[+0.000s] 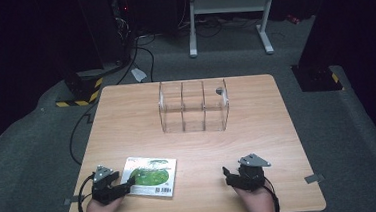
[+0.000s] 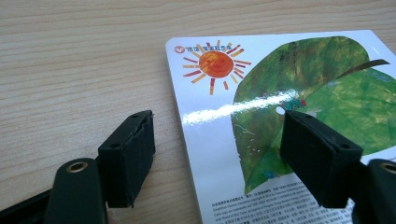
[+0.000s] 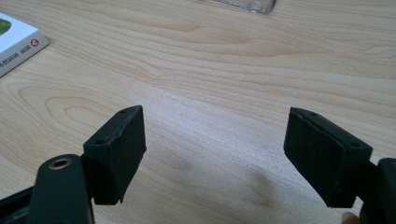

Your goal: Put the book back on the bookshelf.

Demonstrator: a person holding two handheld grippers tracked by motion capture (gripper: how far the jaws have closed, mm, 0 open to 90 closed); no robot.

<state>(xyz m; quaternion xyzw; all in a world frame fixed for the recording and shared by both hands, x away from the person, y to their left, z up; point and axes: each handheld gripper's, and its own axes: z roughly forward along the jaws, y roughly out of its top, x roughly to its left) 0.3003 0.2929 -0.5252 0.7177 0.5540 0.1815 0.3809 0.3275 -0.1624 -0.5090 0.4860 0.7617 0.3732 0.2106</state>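
We find the flat green-covered picture book [image 1: 150, 176] ungripped, far from the clear acrylic divided rack [image 1: 193, 106]; left gripper [image 2: 217, 154] and right gripper [image 3: 233, 156] both gape.

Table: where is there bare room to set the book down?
Bare wood lies between the book and the right gripper, and in the band between book and clear rack. The table is also free on both sides of the rack. Crowded only around the left gripper.
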